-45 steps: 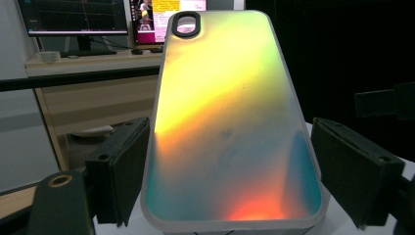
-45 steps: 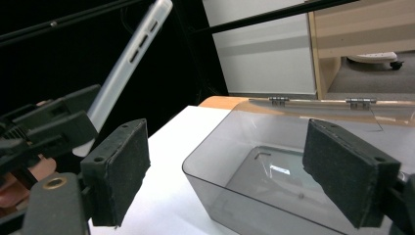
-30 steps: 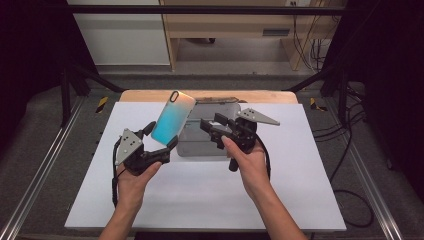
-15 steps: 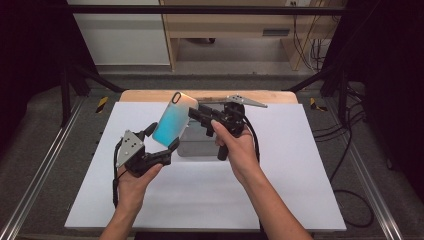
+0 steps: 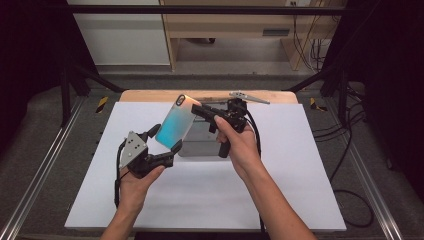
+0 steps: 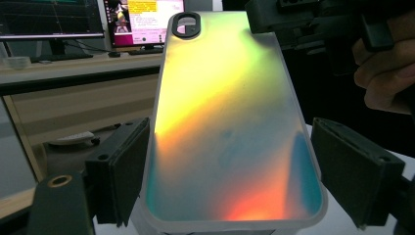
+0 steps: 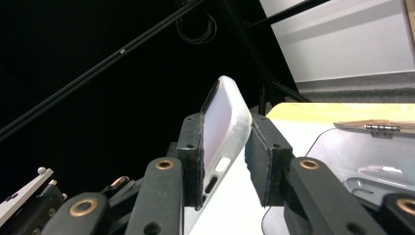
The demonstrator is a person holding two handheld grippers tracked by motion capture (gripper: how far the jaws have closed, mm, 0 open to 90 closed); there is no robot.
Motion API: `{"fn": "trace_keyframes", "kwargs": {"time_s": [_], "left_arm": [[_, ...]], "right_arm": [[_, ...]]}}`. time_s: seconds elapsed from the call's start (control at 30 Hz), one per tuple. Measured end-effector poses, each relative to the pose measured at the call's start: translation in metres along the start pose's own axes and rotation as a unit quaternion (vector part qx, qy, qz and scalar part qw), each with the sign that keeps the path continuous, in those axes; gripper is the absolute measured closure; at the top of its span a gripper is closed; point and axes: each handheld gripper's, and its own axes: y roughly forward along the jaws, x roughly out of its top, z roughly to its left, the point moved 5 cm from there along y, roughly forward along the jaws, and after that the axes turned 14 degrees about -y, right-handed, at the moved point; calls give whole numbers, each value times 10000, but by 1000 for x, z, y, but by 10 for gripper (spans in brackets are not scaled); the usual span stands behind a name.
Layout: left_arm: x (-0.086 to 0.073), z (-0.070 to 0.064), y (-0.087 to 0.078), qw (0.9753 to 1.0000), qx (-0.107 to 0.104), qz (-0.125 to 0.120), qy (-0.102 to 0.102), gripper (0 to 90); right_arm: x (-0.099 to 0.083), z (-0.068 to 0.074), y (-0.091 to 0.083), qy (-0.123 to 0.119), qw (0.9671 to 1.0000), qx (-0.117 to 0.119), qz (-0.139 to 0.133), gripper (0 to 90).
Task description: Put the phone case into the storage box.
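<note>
White sheeting (image 5: pixel 150 200) covered the table where the left gripper (image 5: pixel 161 148) held the case (image 5: pixel 176 124) tilted aloft by its lower sides while the right gripper (image 5: pixel 199 108) clamped its top edge, seemingly mid-handover, calling next for one grip to loosen.

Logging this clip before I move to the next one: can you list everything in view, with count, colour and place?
phone case: one, iridescent teal to orange with a clear rim, held tilted above the table between both grippers
clear box: one, transparent with a hinged lid, on the white sheet behind the case
white sheet: one, white, covering most of the table
table: one, light wood, edge showing at the far side
left gripper: one, black, jaws at the case's lower sides
right gripper: one, black, jaws about the case's upper edge
hands: two, each holding a gripper, coming in from the bottom
</note>
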Motion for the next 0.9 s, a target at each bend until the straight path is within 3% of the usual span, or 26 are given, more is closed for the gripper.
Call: {"fn": "trace_keyframes", "kwargs": {"time_s": [0.27, 0.37, 0.57, 0.9], "left_arm": [[-5, 3, 2, 9999, -63, 112, -41, 170], [-7, 5, 3, 9998, -92, 173, -67, 170], [-10, 8, 4, 9996, -121, 249, -65, 170], [-26, 13, 13, 9984, -116, 551, -10, 170]], "right_arm": [[0, -1, 0, -34, 9999, 17, 154, 710], [1, 0, 1, -131, 9992, -1, 382, 708], [3, 2, 2, -227, 9983, 21, 536, 718], [2, 18, 2, -332, 9961, 235, 784, 811]]}}
